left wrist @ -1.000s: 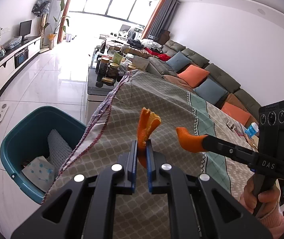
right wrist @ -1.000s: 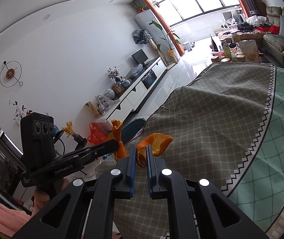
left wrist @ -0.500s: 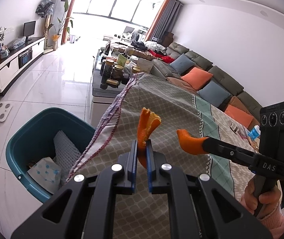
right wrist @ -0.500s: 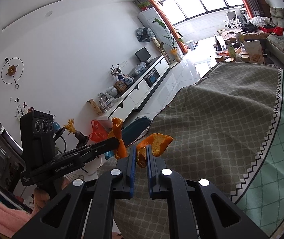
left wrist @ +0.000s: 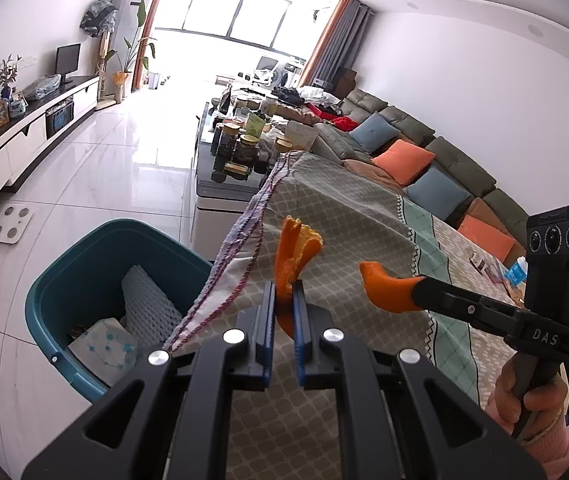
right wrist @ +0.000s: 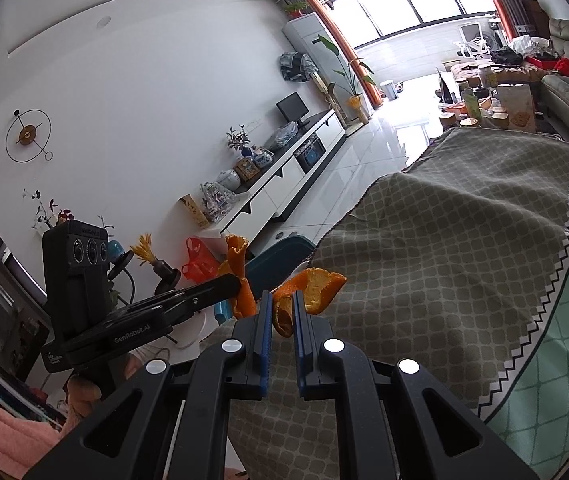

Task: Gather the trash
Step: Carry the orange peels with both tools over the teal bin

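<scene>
Each gripper carries its own scrap of orange peel above the cloth-covered table (left wrist: 348, 216). The left gripper (left wrist: 283, 306) has its blue-padded jaws pinched narrowly on a long strip of peel (left wrist: 294, 252): bright orange on the outside, paler and pithy along the ragged top edge, folded lengthwise so it stands like a little torn flag. Its long axis runs up and away from the fingers, the free end pointing toward the far end of the room, while the lower end is tucked down between the pads. The right gripper (right wrist: 282, 312) is likewise closed tight on a second peel (right wrist: 312, 288), a broader, cupped piece that curls open to the right of the jaws, showing a pale, dimpled inner face rimmed in deep orange; its long axis lies nearly level, running from the pinch out to the right over the grey patterned cloth. Seen from the left wrist view, that same piece sticks out of the right gripper's tip as a smooth orange wedge pointing left. The two peels hang close together but apart, both in the air near the table's edge. Below and to the left of the edge sits a teal bin (left wrist: 80, 264) on the white tiled floor, already holding a grey foam net sleeve (left wrist: 144, 308) and a crumpled white patterned wrapper (left wrist: 104, 344).
</scene>
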Available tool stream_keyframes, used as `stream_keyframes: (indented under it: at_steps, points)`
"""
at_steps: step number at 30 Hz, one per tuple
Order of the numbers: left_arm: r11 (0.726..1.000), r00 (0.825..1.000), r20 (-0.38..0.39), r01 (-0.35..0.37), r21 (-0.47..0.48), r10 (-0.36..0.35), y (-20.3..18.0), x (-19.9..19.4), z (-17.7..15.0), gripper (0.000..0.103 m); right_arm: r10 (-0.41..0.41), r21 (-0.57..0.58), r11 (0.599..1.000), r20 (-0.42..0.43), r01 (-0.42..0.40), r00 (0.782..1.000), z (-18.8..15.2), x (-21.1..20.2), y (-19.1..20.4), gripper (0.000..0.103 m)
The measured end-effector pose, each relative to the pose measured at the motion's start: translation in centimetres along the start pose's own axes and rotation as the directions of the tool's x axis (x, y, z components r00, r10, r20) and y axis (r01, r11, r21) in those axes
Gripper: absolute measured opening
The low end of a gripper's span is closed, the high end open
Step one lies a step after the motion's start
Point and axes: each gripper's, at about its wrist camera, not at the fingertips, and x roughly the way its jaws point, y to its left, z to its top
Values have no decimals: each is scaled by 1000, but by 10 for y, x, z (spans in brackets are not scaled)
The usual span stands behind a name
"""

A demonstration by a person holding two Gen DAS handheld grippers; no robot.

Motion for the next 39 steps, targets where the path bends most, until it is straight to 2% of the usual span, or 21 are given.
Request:
stream_keyframes:
  at_steps: [39]
  points:
    - [997, 997, 34, -72, -38, 73, 29, -11, 7, 9, 48, -37, 998, -49, -50, 998, 13, 30, 21, 10]
